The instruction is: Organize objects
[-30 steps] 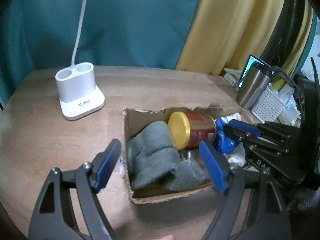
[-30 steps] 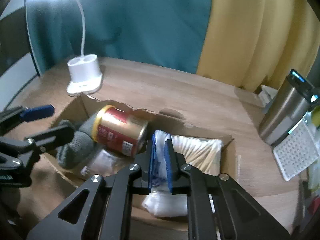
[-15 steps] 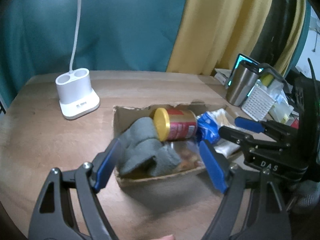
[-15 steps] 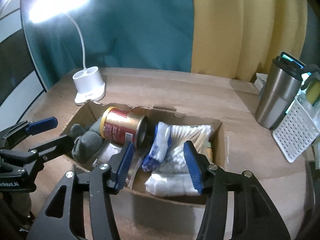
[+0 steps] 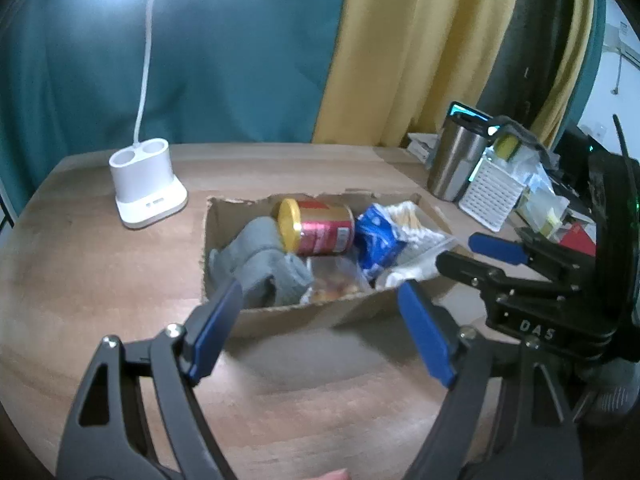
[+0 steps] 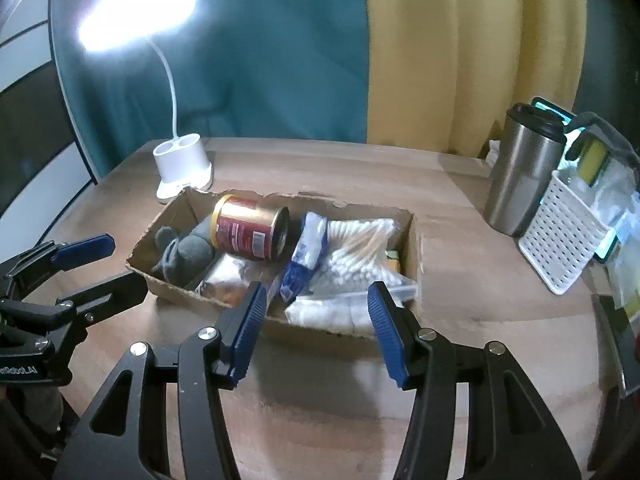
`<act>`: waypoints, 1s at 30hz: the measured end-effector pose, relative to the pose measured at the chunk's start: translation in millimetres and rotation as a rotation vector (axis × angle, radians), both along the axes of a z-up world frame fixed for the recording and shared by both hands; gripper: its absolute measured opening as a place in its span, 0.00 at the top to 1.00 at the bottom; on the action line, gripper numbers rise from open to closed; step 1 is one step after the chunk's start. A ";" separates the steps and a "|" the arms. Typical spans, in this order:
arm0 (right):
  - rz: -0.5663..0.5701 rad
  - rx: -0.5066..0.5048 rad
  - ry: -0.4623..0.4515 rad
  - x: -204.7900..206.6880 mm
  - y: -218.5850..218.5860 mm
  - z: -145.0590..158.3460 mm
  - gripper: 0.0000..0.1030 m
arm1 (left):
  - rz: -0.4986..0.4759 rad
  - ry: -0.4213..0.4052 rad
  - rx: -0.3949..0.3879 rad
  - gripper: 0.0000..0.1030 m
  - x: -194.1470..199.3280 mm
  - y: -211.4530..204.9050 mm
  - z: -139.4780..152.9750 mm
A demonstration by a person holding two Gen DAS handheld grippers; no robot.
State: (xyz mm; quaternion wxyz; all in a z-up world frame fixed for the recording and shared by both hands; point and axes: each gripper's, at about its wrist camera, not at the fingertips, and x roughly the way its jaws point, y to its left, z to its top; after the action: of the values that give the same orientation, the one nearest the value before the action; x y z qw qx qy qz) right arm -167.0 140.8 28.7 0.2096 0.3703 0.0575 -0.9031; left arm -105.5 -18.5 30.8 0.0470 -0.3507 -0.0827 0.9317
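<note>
A shallow cardboard box (image 5: 280,320) (image 6: 412,236) sits mid-table. In it lie grey socks (image 5: 260,264) (image 6: 188,252), a red can with a gold lid (image 5: 316,230) (image 6: 248,232), a blue-and-white packet (image 5: 378,236) (image 6: 308,256), a bag of cotton swabs (image 6: 364,252) and a clear bag of snacks (image 5: 332,284). My left gripper (image 5: 320,324) is open and empty, held back above the box's near wall. My right gripper (image 6: 316,320) is open and empty, also short of the box.
A white desk lamp base (image 5: 146,184) (image 6: 184,164) stands at the back left. A steel tumbler (image 6: 520,172) (image 5: 452,160) and a white perforated basket (image 6: 560,232) with clutter stand at the right. The wooden table (image 6: 340,168) ends at curtains behind.
My right gripper let go of the blue-and-white packet in the box, opened and drew back. My left gripper also pulled back from the box, staying open.
</note>
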 end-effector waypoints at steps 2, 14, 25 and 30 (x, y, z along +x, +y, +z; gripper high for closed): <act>-0.007 0.007 -0.002 4.0 2.0 0.1 0.45 | -0.002 0.006 0.002 0.20 5.3 1.7 1.2; -0.018 -0.002 0.007 34.4 11.5 3.1 0.35 | 0.002 0.025 -0.001 0.20 35.6 5.7 1.8; -0.029 -0.009 0.014 56.5 21.4 2.3 0.34 | 0.018 0.039 0.006 0.08 55.6 8.6 0.2; -0.035 -0.013 0.016 64.1 24.7 1.5 0.34 | 0.024 0.039 -0.001 0.08 59.9 10.1 0.1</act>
State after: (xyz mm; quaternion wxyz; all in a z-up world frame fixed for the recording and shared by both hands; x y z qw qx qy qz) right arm -102.9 165.6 30.2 0.1957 0.3625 0.0470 -0.9100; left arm -45.6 -8.4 30.9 0.0372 -0.3316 -0.0858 0.9388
